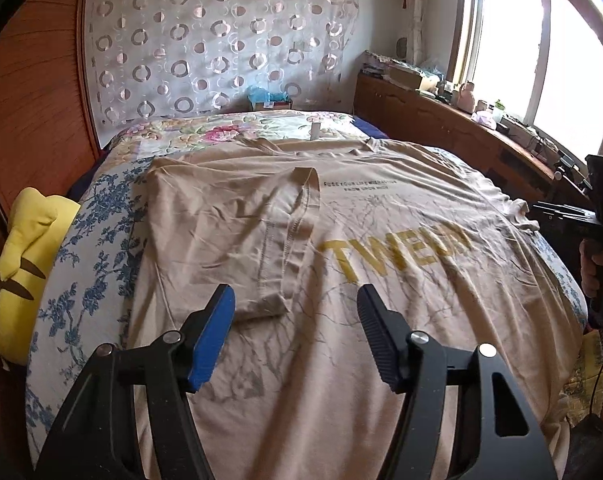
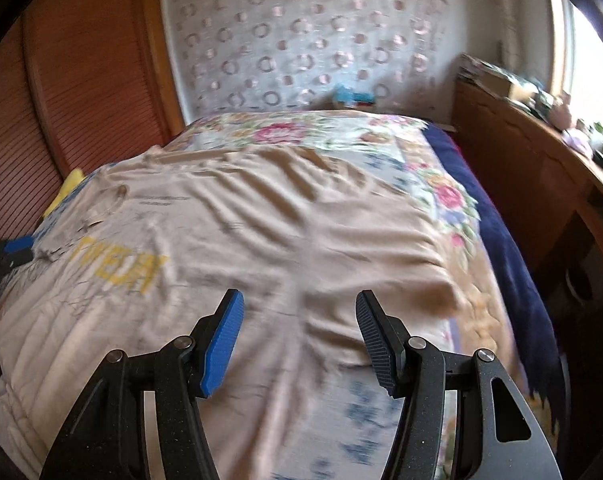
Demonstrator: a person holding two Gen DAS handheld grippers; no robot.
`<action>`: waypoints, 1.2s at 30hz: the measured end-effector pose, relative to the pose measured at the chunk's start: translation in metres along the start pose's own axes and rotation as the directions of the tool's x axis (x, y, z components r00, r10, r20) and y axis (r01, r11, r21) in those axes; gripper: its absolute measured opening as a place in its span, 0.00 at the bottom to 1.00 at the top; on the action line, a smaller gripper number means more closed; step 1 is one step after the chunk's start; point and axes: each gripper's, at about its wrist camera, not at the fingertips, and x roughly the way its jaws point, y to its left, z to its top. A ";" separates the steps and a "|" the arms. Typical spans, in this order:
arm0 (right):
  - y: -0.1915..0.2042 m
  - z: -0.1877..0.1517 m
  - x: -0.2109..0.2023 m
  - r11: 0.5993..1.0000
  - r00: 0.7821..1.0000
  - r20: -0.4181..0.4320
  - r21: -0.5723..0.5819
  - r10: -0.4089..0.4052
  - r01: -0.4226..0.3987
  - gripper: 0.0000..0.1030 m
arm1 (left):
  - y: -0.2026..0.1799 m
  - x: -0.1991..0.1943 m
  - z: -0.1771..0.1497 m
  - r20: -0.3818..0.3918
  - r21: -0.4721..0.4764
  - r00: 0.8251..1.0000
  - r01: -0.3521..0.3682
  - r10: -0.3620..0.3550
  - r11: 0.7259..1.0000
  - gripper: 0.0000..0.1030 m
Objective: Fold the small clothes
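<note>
A beige T-shirt with yellow lettering lies spread flat on the bed, its left sleeve and side folded inward over the chest. My left gripper hovers open just above the shirt near the folded sleeve's lower corner, nothing between its pads. In the right wrist view the same T-shirt is blurred and wrinkled, and my right gripper stands open over its right part with nothing held. The right gripper also shows at the right edge of the left wrist view, held by a hand.
The bed carries a floral quilt under the shirt. A yellow plush cushion sits at the bed's left edge. A wooden cabinet with cluttered items runs below the window on the right. Wooden slatted doors stand left.
</note>
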 end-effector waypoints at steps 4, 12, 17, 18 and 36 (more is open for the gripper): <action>-0.021 -0.003 0.001 0.998 0.999 -0.010 0.039 -0.053 0.053 0.59 | -0.010 0.001 -0.001 0.008 -0.003 1.000 0.013 -0.013 1.000 0.63; -0.033 0.010 0.027 0.993 0.995 -0.072 0.093 -0.070 0.077 0.59 | -0.029 0.001 -0.001 0.017 0.023 0.999 0.038 -0.038 0.999 0.63; -0.052 0.017 0.046 0.990 0.992 -0.120 0.131 -0.042 0.058 0.58 | -0.039 -0.001 -0.001 0.018 0.039 0.999 0.048 -0.049 0.998 0.63; -0.054 0.019 0.047 0.989 0.991 -0.129 0.143 -0.028 0.047 0.58 | -0.040 -0.001 -0.001 0.018 0.041 0.999 0.049 -0.049 0.998 0.63; -0.044 0.033 0.054 0.994 0.988 -0.111 -0.032 -0.111 0.108 0.05 | -0.050 0.001 0.002 0.018 0.043 0.998 0.053 -0.054 0.998 0.63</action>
